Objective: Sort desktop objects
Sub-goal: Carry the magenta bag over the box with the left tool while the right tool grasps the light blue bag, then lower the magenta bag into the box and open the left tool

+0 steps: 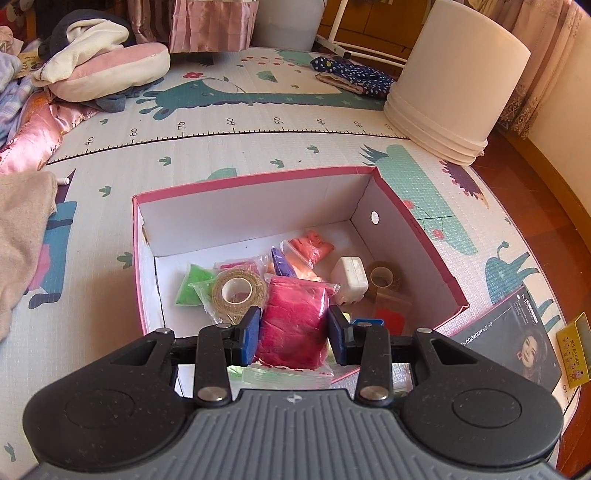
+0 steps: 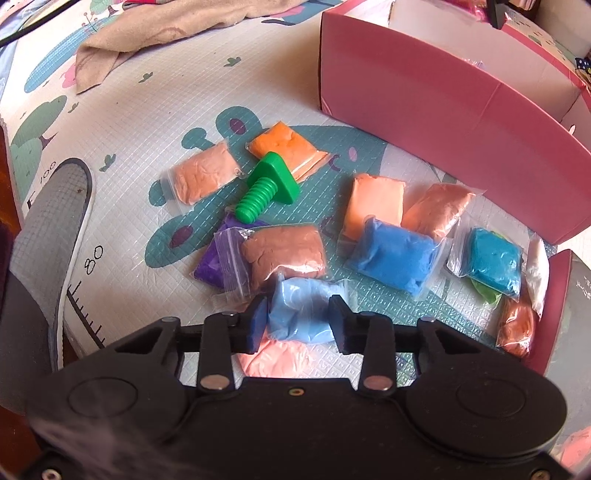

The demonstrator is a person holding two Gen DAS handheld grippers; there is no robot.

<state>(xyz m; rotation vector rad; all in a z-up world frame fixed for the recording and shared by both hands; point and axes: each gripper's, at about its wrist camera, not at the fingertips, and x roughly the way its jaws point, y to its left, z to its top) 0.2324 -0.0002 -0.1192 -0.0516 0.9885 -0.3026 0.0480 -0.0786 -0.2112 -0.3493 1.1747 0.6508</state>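
Note:
My left gripper [image 1: 293, 332] is shut on a bag of dark pink clay [image 1: 291, 325] and holds it over the near rim of the pink box [image 1: 255, 177]. In the box lie a tape roll [image 1: 238, 291], green clay [image 1: 192, 290], a white charger [image 1: 349, 278] and more bags. My right gripper [image 2: 297, 319] is shut on a light blue clay bag [image 2: 303, 310] low over the mat. Ahead of it lie a brown bag [image 2: 284, 254], a purple bag [image 2: 218, 258], a blue bag [image 2: 397, 254], a teal bag [image 2: 493, 258], orange bags and a green toy bolt [image 2: 267, 184].
The pink box wall [image 2: 443, 99] stands to the right in the right wrist view. A white bucket [image 1: 458, 81] lies at the far right. Clothes and a cushion [image 1: 110, 70] pile up at the far left. A dark booklet [image 1: 513, 343] lies beside the box. A beige cloth [image 2: 155, 33] lies beyond.

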